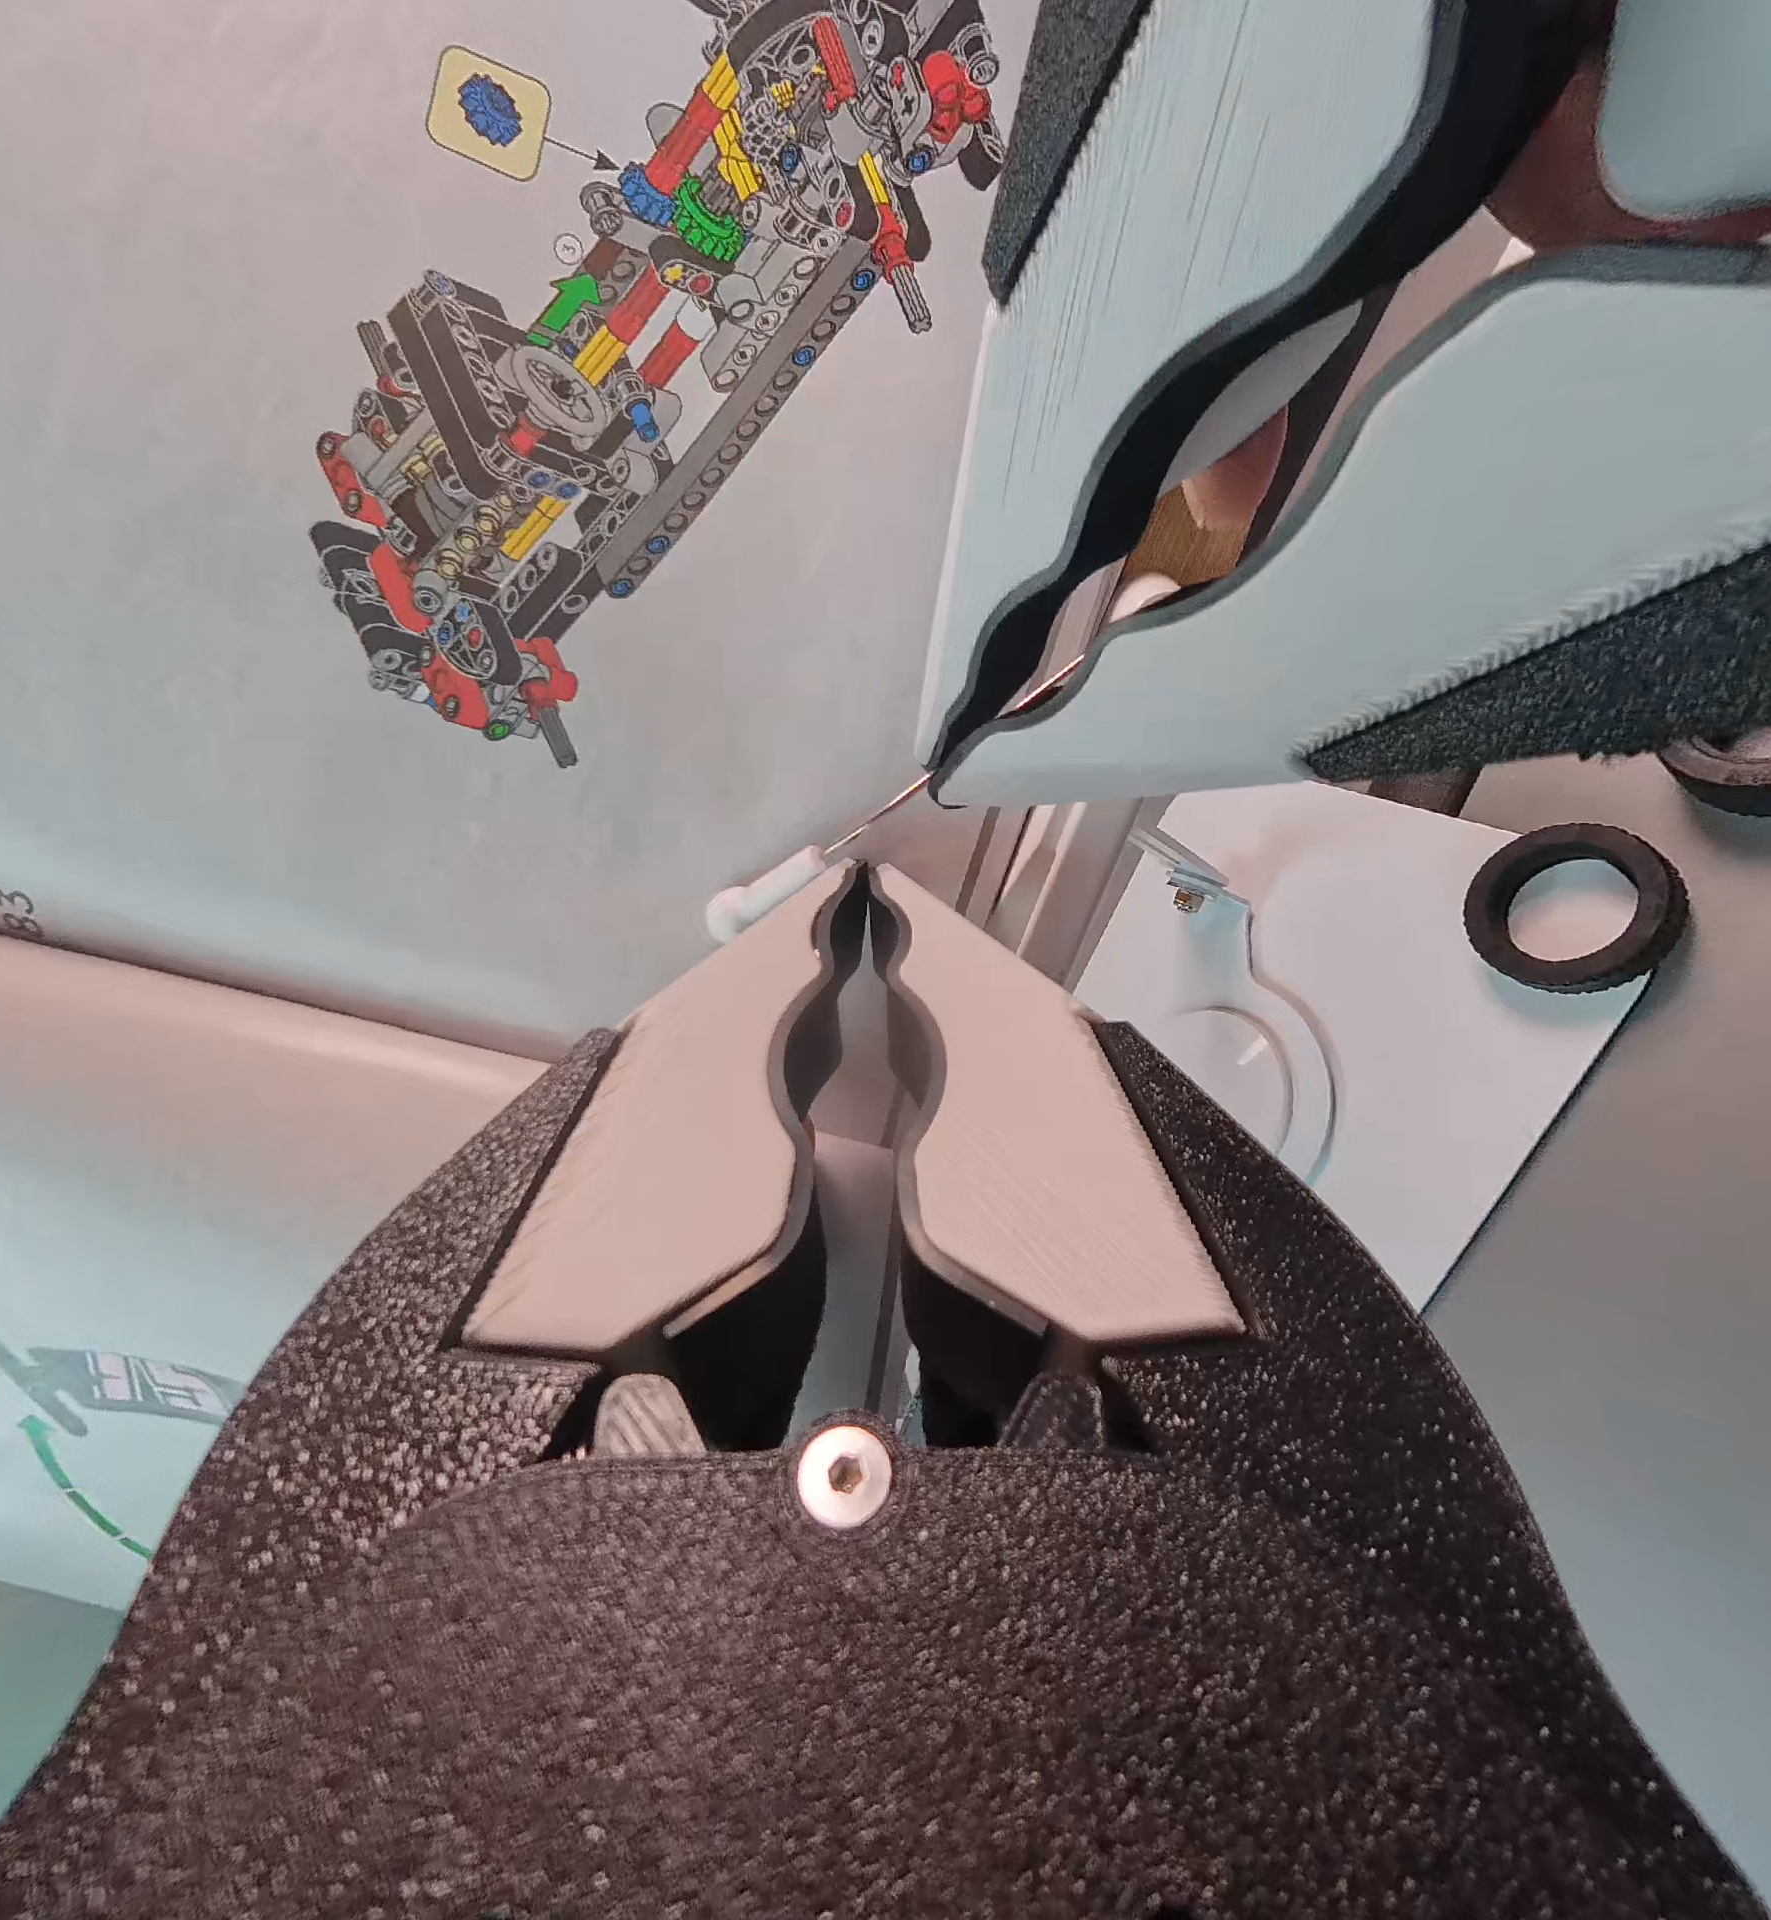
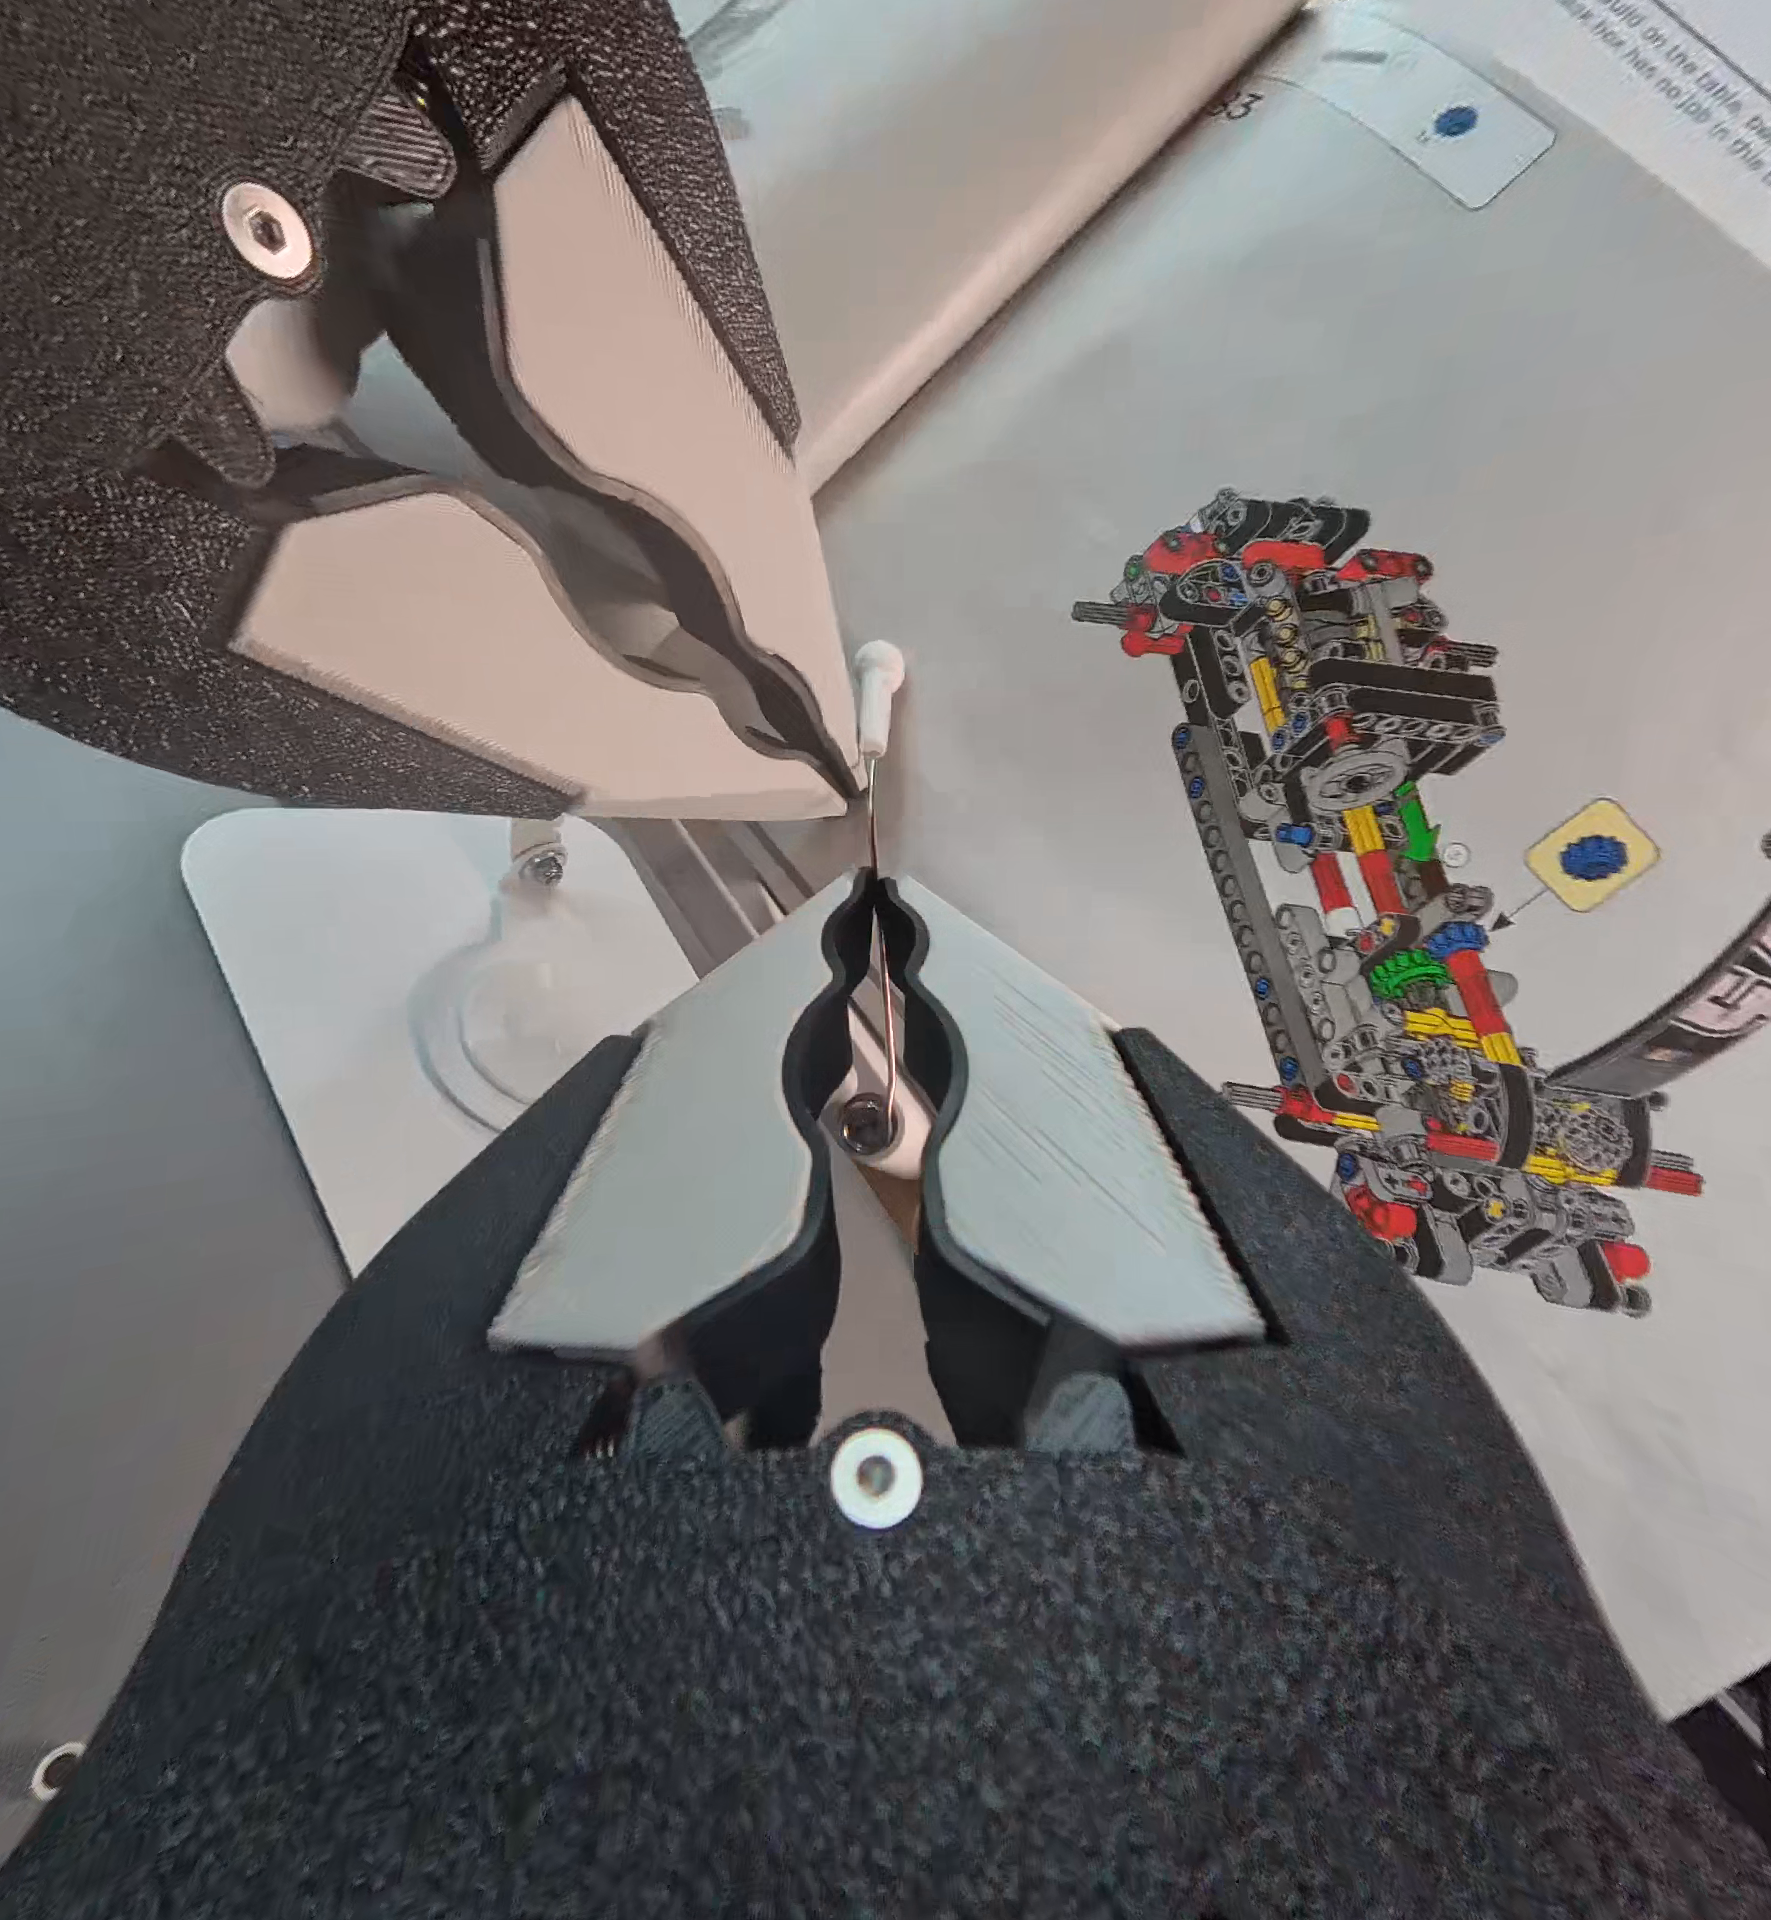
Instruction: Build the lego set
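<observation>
Clearly, in the left wrist view the left gripper (image 1: 865,871) was pinched tight by the white-capped pin (image 1: 756,902) at frame centre, whether gripping it I could not tell, above the instruction booklet (image 1: 237,312). In the right wrist view, the right gripper (image 2: 873,879) clamped the pin's wire, probably to steady it; its long axis ran vertically, cap uppermost.

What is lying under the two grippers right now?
An open instruction booklet with a coloured build drawing, and beside it a white plate. The right gripper pinches a thin wire with a white cap, near the left gripper. The grippers hide what is directly beneath.
</observation>
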`<state>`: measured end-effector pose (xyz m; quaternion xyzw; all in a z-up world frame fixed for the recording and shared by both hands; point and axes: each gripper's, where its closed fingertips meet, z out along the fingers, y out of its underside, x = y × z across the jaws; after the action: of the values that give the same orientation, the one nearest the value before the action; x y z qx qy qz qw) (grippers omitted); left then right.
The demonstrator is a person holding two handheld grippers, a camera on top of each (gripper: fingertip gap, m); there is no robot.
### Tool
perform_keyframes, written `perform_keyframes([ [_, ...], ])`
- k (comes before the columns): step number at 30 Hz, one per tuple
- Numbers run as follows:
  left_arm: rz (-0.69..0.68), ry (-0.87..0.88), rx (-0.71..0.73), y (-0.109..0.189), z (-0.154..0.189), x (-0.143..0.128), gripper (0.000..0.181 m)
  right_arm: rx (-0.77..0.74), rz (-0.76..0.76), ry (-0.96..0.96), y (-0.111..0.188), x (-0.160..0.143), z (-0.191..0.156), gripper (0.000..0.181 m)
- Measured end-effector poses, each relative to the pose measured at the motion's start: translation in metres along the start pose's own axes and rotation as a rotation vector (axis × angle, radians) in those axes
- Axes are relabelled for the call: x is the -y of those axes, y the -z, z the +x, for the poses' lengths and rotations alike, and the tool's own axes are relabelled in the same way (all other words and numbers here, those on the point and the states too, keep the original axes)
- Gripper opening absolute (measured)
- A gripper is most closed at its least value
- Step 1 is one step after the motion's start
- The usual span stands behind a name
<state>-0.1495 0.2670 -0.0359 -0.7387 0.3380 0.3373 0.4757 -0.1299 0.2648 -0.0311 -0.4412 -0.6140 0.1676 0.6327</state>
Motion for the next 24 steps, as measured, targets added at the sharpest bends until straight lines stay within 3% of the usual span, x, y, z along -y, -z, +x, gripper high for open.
perform_keyframes([
  [1,0.007,-0.003,0.009,0.001,-0.001,0.000,0.000,0.018,-0.001,-0.007,0.000,0.000,0.001,0.000],
  [5,0.077,0.034,0.041,0.014,-0.004,0.006,0.000,0.071,-0.018,-0.061,0.002,0.003,0.001,0.003],
  [9,0.182,0.272,0.058,0.050,-0.006,-0.002,0.000,0.073,0.040,-0.088,0.009,0.031,0.004,0.014],
  [15,0.274,0.747,-0.018,0.094,0.006,-0.046,0.000,0.166,-0.007,0.091,-0.018,0.065,-0.040,0.014],
  [18,0.289,0.994,-0.093,0.102,0.014,-0.066,0.000,0.160,-0.078,0.054,-0.040,0.071,-0.046,0.019],
  [21,0.302,1.316,-0.174,0.100,0.023,-0.085,0.001,0.067,-0.123,-0.012,-0.056,0.073,-0.040,0.005],
  [24,0.336,1.753,-0.352,0.088,0.034,-0.092,0.024,-0.027,-0.136,0.057,-0.062,0.075,-0.037,0.000],
])
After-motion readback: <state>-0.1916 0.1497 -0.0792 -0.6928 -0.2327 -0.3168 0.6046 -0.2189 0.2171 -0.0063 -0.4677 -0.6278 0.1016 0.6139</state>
